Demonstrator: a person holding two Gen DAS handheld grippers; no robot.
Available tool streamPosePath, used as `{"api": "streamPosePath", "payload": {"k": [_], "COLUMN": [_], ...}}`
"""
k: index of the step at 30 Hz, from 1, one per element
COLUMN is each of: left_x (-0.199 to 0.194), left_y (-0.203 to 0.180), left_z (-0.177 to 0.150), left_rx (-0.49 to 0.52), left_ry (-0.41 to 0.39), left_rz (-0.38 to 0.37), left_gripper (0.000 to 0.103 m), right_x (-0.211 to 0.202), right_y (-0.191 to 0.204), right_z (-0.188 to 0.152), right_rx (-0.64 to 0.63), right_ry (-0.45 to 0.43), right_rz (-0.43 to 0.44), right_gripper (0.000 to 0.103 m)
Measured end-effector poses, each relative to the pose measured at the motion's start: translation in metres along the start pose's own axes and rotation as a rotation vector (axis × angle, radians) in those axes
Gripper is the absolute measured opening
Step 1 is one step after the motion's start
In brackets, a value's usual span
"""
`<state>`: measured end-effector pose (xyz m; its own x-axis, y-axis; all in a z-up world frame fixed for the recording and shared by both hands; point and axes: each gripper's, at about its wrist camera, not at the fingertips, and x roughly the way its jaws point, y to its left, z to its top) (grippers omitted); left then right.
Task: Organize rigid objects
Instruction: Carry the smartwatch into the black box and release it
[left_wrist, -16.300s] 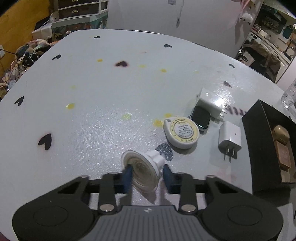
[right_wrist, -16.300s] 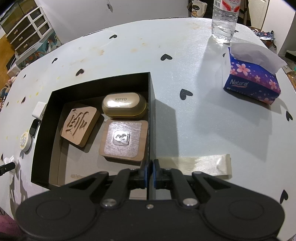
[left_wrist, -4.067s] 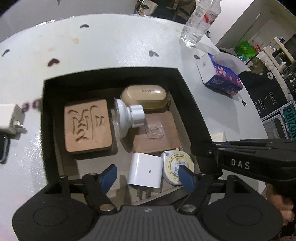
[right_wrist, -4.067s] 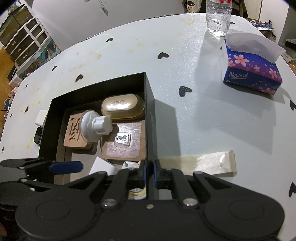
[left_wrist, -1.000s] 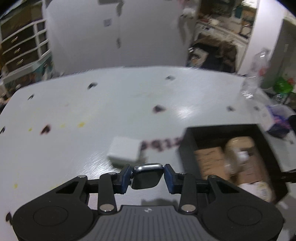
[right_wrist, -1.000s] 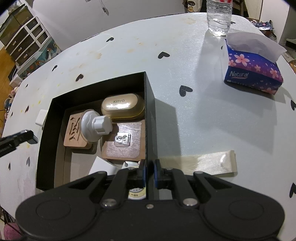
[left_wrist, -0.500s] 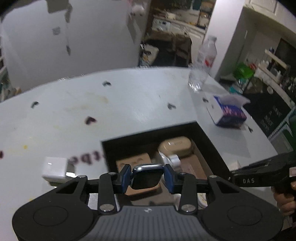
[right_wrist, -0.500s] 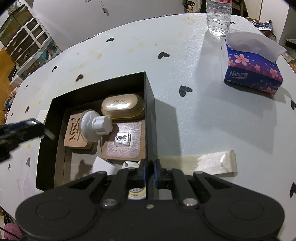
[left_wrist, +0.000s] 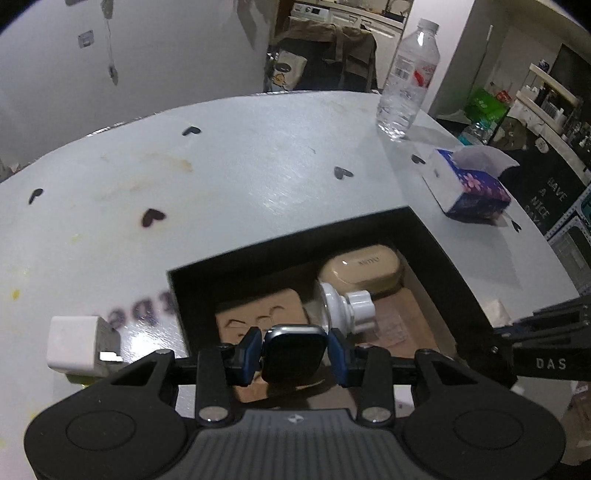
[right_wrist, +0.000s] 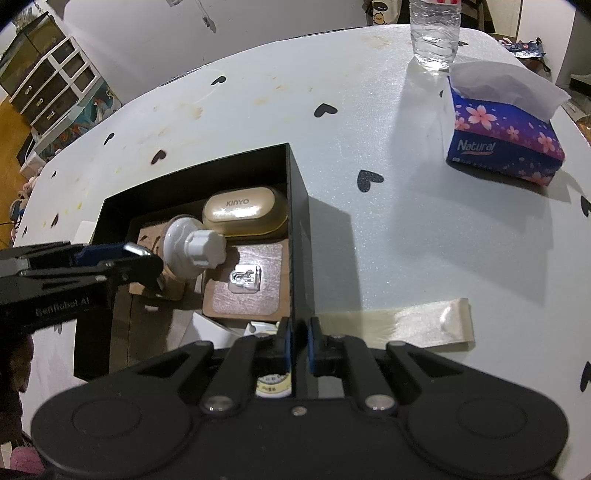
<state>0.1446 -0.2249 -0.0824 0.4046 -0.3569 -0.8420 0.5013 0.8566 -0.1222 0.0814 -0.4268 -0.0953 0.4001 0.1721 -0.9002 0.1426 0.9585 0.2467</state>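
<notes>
left gripper (left_wrist: 294, 355) pinching smartwatch (left_wrist: 295, 350) between blue pads, above black box (left_wrist: 443, 258) near left wall, right gripper (right_wrist: 298, 345) clamped on box's right wall

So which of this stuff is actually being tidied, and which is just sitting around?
Part of the job:
- black box, gripped by the right gripper
- smartwatch in the left gripper
- white charger outside the box

Just lying about:
- water bottle
- tissue box
- tape strip

Dim indoor light; glare on the table (right_wrist: 369, 110) — fisheye-warped edges.
</notes>
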Motion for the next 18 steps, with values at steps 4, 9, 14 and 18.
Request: {"api": "streamPosePath", "payload": {"k": [4,9,14,18], "left_x": [0.001,0.001,0.0,-0.004], "left_y": [0.012,0.015,0.009,0.003], "left_z": [0.003,0.005,0.005,0.004], "left_rx": [-0.044,-0.075,-0.066,-0.048], "left_ry": [-0.02,-0.043,-0.05,-0.053], "left_rz": [0.005,-0.015,-0.031,-0.036], "left_gripper": [0.041,0.053,0.062,0.066], "right_x": [0.0,0.001,0.001,0.001], "right_y": [0.0,0.001,0.001,0.001], "right_z": [0.0,0.0,0.0,0.0], "right_rx": [-0.002,-0.005,-0.007,-0.007], "right_ry": [0.002,0.002,0.003,0.003], "right_rz": [-0.002,-0.003,-0.004,-0.003], "right_gripper": [0.009,0.009,0.009,0.009]}}
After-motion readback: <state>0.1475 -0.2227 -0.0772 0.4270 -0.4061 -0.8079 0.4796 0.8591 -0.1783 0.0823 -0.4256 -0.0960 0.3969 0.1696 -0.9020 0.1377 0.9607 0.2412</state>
